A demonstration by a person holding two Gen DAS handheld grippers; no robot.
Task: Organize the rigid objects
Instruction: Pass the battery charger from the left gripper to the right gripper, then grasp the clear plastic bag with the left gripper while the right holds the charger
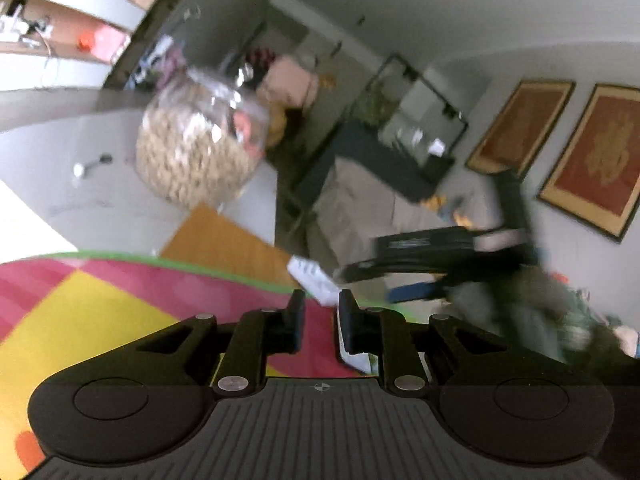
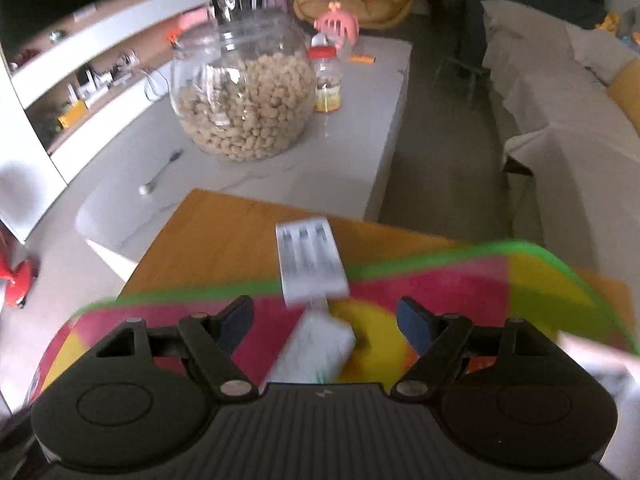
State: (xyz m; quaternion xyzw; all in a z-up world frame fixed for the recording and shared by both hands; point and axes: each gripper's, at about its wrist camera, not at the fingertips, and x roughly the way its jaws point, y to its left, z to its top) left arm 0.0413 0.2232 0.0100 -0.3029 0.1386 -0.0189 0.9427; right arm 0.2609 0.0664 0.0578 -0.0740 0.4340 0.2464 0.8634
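A flat white pack with three dark slots lies across the green edge of a pink and yellow mat. Just nearer, a blurred white packet lies on the mat, below and between the fingers of my right gripper, which stands open and touches nothing. In the left wrist view my left gripper is shut, with only the mat showing through the narrow gap. The white pack lies just beyond its tips. The right gripper is a dark blur to the right.
The mat lies on a wooden surface. Beyond it a grey table carries a big glass jar of peanuts, a small red-lidded bottle, a spoon and a pink toy. A covered sofa stands to the right.
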